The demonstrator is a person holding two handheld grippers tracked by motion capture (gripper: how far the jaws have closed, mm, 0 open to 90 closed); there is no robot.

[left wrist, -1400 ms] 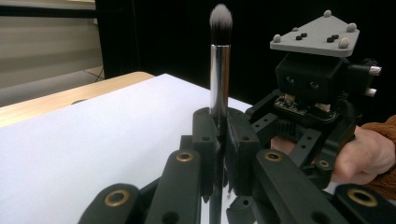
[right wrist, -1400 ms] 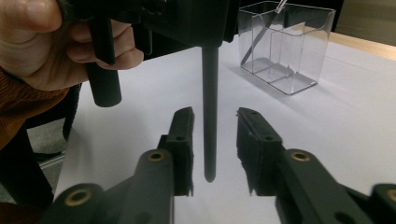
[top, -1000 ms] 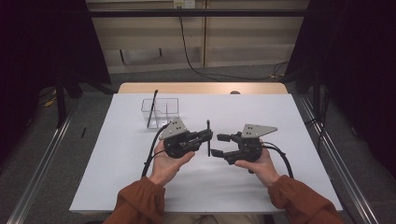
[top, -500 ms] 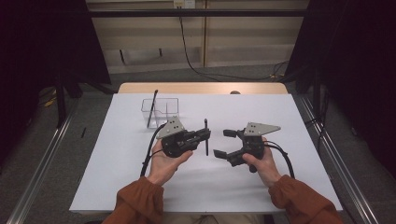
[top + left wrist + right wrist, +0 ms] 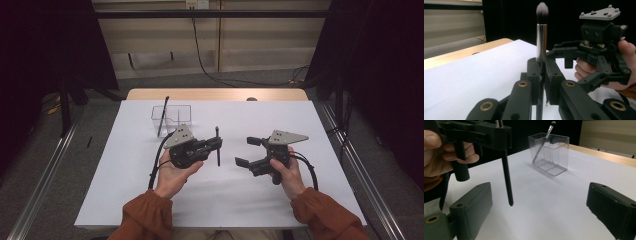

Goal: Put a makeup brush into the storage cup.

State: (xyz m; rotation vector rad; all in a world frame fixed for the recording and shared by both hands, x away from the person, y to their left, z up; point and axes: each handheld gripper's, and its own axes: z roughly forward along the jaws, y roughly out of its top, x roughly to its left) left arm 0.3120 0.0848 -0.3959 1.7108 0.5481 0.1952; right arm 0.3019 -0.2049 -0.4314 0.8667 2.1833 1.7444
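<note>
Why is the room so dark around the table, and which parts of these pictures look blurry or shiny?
High view: light falls on the white table sheet, the surroundings stay black. Left gripper view: the silver-collared makeup brush shows a bright glare stripe, and the near black fingers of the left gripper look soft. Right gripper view: the clear plastic organiser box glints at its edges and casts a faint shadow.

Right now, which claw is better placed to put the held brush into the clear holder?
Left. The left claw is already shut on the brush and is nearer the clear holder. The right claw is open, holding nothing.
</note>
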